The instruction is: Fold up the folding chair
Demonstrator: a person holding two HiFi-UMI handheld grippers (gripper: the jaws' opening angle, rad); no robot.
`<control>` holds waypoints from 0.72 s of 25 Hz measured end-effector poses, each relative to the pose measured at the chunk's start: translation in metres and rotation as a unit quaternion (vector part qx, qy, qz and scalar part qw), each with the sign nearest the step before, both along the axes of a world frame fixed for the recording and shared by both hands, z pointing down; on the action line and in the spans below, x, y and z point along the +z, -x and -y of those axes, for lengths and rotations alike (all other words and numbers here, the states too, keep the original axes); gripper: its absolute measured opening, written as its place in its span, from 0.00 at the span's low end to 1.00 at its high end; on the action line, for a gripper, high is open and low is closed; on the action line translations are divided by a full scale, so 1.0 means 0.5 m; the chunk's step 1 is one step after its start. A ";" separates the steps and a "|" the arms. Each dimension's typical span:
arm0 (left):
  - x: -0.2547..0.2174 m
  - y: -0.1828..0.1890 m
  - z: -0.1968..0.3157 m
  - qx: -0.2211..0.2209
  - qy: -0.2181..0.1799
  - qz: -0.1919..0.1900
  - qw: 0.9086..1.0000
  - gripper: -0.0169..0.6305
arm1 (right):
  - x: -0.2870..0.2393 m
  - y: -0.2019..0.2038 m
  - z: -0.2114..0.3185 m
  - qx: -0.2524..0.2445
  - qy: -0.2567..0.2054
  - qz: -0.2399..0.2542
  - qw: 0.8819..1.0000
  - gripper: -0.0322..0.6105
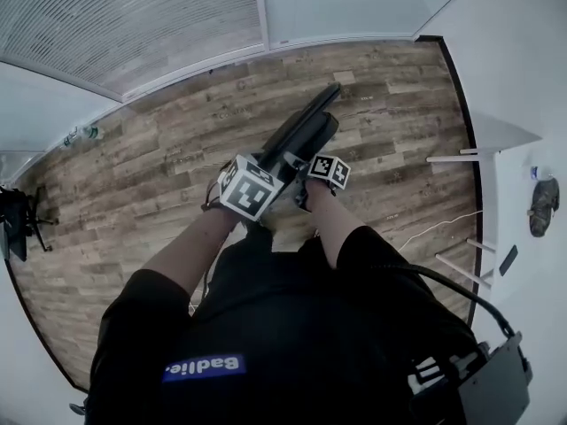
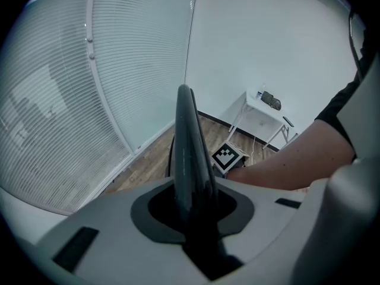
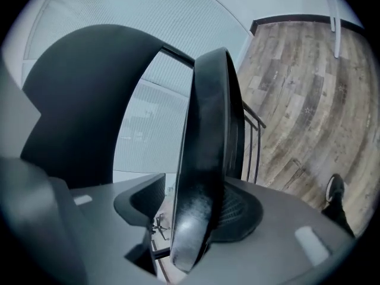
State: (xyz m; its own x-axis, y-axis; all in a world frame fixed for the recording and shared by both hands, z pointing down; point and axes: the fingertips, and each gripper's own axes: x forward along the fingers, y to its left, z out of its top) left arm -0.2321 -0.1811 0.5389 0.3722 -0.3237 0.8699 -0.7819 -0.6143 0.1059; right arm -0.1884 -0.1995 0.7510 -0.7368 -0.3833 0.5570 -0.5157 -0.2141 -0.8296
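Note:
The black folding chair stands on the wood floor right in front of me, its panels close together and seen edge-on from above. My left gripper is at its near end and my right gripper just beside it. In the left gripper view a thin dark chair panel rises from between the jaws of the left gripper, which is shut on it. In the right gripper view the padded seat edge sits between the jaws of the right gripper; one pad touches it, and floor shows past the other. The curved backrest stands to the left.
A white table stands by the right wall with a cable trailing on the floor. A black tripod is at the far left, small bottles sit by the blind-covered glass wall. The person's shoe is near the chair.

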 end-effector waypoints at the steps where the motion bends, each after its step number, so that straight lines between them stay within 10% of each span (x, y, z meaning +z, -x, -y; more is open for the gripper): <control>1: -0.003 0.001 0.001 0.000 -0.003 0.001 1.000 0.14 | -0.003 0.008 0.005 -0.001 0.000 -0.005 1.000 0.39; 18: -0.022 0.042 0.003 0.012 -0.025 0.026 0.999 0.15 | -0.032 0.121 0.037 -0.094 -0.028 -0.080 0.992 0.37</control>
State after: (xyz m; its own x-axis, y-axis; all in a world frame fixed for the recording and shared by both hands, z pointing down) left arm -0.2531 -0.1825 0.5278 0.3359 -0.3590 0.8708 -0.7700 -0.6371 0.0343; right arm -0.2490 -0.2179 0.7349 -0.7024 -0.2816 0.6537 -0.6675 -0.0584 -0.7423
